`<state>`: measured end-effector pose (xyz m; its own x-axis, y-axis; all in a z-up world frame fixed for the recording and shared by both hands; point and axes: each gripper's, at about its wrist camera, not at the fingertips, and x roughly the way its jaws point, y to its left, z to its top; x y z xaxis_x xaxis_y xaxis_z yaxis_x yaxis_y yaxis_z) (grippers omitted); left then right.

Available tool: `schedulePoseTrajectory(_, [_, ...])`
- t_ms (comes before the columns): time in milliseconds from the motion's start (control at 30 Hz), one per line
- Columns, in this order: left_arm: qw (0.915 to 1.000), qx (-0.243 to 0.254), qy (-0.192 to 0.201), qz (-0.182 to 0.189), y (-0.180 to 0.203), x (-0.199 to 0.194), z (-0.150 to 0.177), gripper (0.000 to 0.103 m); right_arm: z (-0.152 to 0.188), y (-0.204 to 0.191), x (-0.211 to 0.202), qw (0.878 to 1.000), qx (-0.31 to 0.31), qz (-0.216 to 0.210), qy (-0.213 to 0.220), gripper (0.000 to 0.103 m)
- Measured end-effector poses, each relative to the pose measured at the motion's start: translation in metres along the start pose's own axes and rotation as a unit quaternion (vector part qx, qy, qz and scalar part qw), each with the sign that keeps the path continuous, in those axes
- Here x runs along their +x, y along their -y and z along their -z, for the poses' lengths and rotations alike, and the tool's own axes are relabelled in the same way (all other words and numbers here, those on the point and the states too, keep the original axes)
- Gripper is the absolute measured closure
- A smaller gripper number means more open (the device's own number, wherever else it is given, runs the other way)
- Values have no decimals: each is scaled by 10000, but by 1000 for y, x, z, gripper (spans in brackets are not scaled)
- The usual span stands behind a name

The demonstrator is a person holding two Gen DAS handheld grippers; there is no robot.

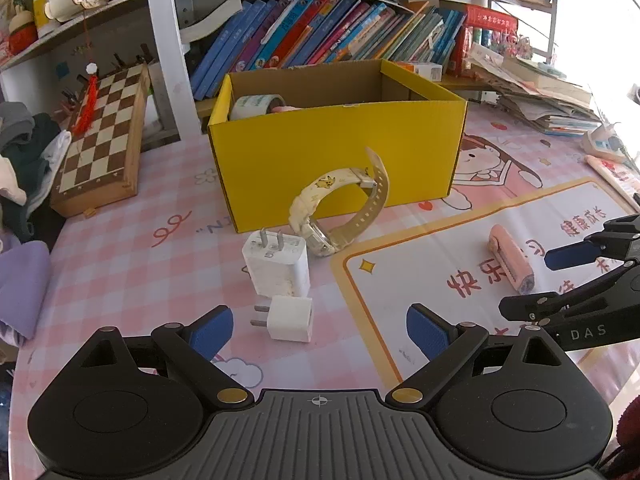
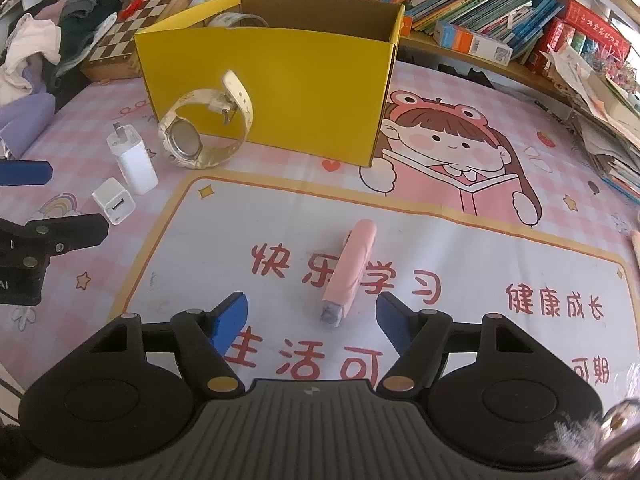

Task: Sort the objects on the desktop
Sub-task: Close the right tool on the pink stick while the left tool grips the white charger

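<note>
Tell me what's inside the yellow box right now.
Inside the yellow box, a roll of tape leans in the left rear corner, with something pink beside it. The front wall hides the box floor, so anything else is unseen.

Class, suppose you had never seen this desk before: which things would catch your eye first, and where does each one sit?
The bright yellow box dominates, standing open-topped at the middle of the pink checked table mat. Right in front of it a cream watch stands on edge, with two white chargers just nearer. On the white panel to the right lies a pink tube-like object, between the open right claw fingers.
</note>
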<state>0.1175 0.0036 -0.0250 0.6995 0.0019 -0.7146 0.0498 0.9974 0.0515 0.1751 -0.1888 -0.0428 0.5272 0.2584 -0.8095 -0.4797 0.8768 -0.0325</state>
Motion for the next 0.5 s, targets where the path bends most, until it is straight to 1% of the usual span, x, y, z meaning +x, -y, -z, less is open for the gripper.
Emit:
schedulePoseTrajectory(100, [10000,-38,-11,-25,0,2,-1,8,-3,3,5,10000,7,4,-47,48])
schedulePoseTrajectory(167, [10000,-61,-12,-37,-1,4,-2,8,-4,5,8,10000,12,7,-78,50])
schedulePoseTrajectory(233, [10000,-74,-46,-19,-1,6,-3,8,-6,7,11,9999,17,9,-109,53])
schedulePoseTrajectory(267, [9999,-79,-72,-3,-1,8,-3,8,-7,9,13,9999,19,11,-125,57])
schedulePoseTrajectory(333, [9999,-66,-106,12,0,10,-4,8,-9,11,16,9999,24,13,-156,59])
schedulePoseTrajectory(400, [9999,-51,-119,11,0,12,-4,9,-10,12,20,9998,3,-8,-207,63])
schedulePoseTrajectory(500, [9999,-87,-122,-39,-1,15,-5,9,-12,12,25,9996,-51,-45,-270,66])
